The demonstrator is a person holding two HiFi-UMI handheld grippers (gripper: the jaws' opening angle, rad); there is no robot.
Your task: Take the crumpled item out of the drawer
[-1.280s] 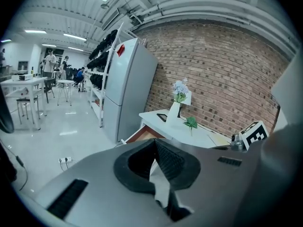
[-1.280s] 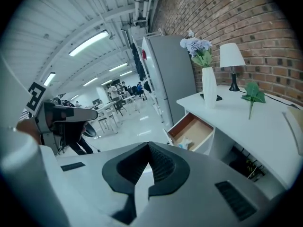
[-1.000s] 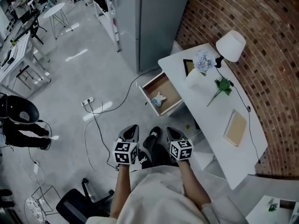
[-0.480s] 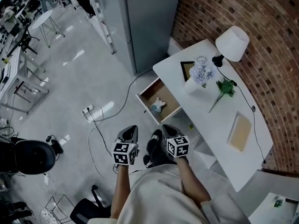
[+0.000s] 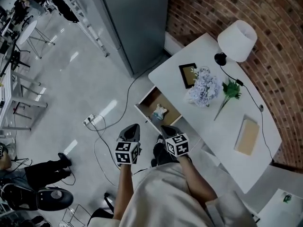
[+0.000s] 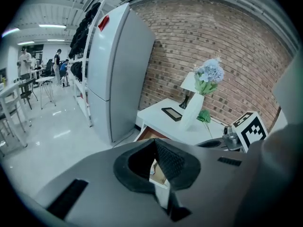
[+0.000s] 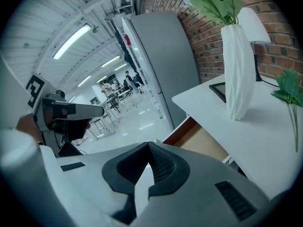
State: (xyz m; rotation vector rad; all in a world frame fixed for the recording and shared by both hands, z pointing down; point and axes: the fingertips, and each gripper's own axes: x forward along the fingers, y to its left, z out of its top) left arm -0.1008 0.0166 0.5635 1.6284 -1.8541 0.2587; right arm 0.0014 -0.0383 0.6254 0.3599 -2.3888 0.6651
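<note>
1. Drawer (image 5: 151, 100): standing pulled open at frame centre, jutting from the white desk (image 5: 222, 126) toward the lower left.

2. Crumpled item (image 5: 160, 111): pale, lying on the drawer floor near its front end; nothing is touching it.

3. Left gripper (image 5: 133, 128): hovering just below-left of the drawer over the floor, claw closed and holding nothing. In its own view the drawer is showing beyond the jaw tips.

4. Right gripper (image 5: 166, 128): hanging just below the drawer's front edge, claw pressed fully together, also carrying nothing.

5. Step in hand, by my reading: the reach toward the drawer is under way, and no grasp is begun.

6. Next move, as judged: one claw is needing to open, dip into the drawer over the item, close on it and lift clear of the walls. The right gripper is sitting nearer.
</note>
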